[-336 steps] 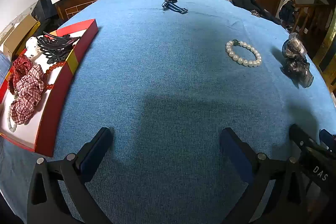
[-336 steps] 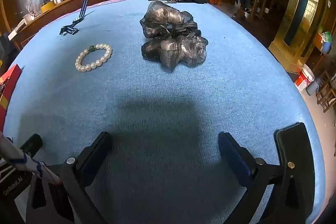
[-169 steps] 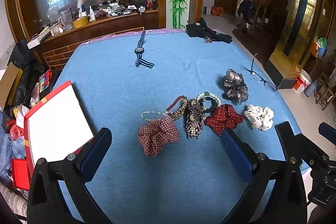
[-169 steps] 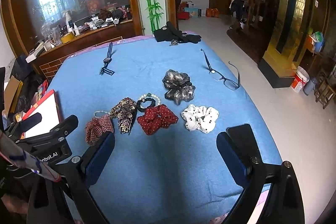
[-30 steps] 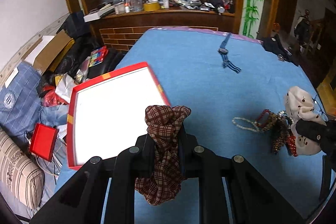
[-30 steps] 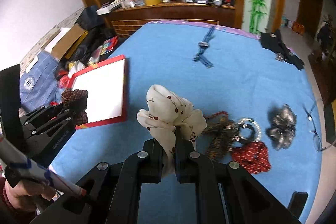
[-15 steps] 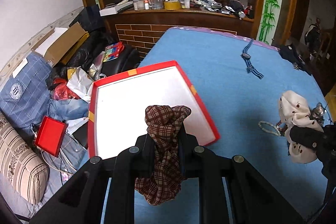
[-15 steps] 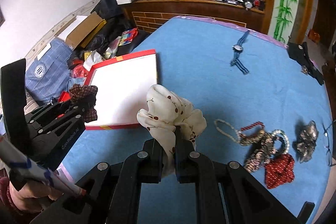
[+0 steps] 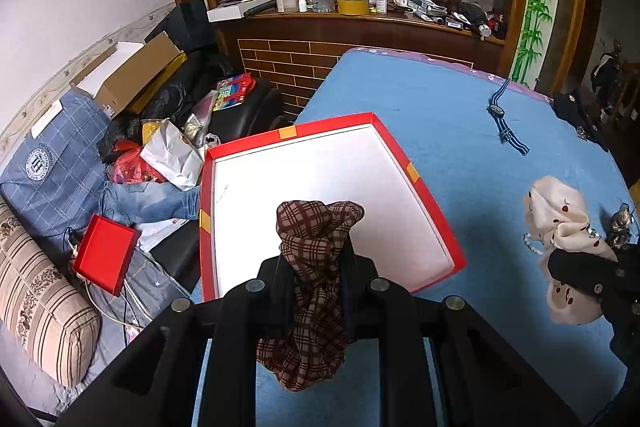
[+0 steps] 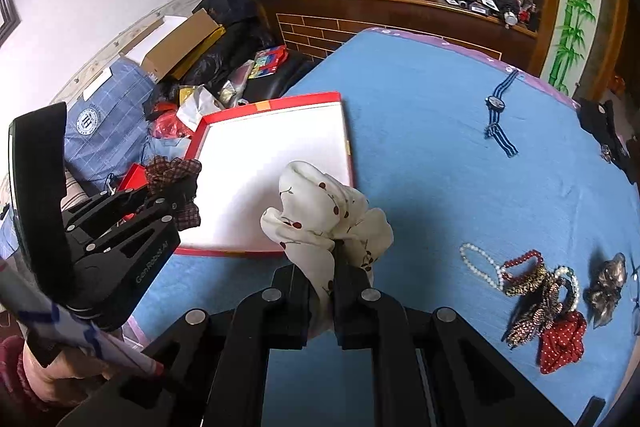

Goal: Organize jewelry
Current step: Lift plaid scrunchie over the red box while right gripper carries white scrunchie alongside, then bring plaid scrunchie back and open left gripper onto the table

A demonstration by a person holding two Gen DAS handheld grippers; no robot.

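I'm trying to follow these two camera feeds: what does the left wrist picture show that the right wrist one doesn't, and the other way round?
Only the left wrist view shows the striped cushion and the small red box lying whole on the floor clutter. Only the right wrist view shows the pile left on the cloth: bead bracelets, the red dotted scrunchie and the grey scrunchie. Both show the red tray, with nothing in it, the striped watch, the plaid scrunchie in the left claw, and the cream scrunchie in the right claw.

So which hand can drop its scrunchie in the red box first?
Probably the left. Its hand-held gripper holds the plaid scrunchie right over the red box, while the right hand-held gripper with the cream scrunchie appears short of the box's near edge.
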